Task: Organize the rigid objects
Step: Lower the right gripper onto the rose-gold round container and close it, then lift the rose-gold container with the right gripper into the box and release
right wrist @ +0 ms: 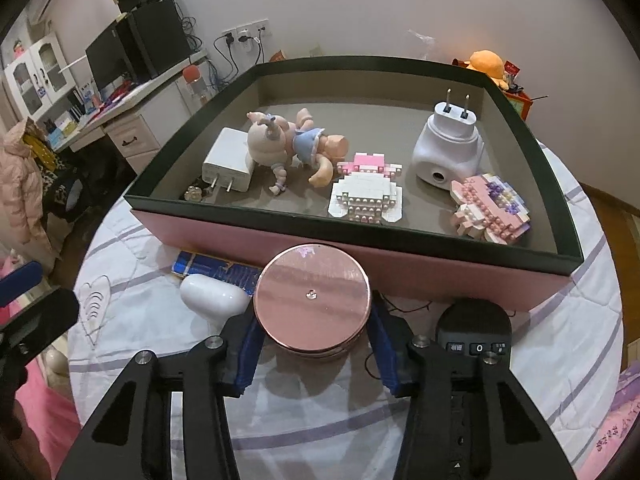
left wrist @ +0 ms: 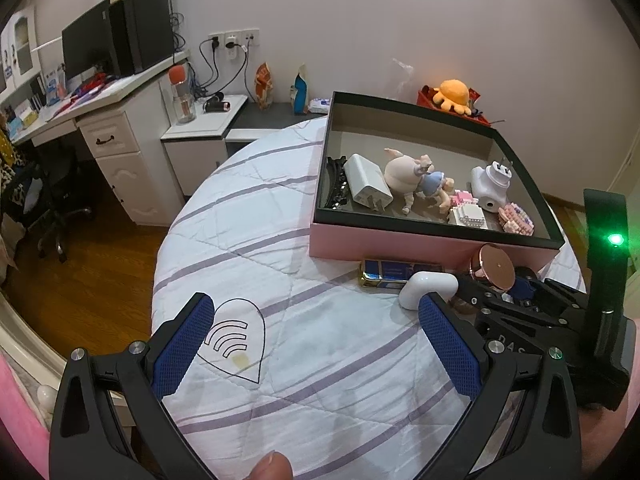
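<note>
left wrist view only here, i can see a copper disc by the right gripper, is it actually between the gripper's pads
Observer: Yes. In the right wrist view the round rose-gold case sits squarely between the pads of the right gripper, and both pads look pressed against its sides.
Operator: anything hidden on its far side that i could bump
Observer: A black item with small number dials lies on the quilt just right of the case, in front of the pink box wall.
</note>
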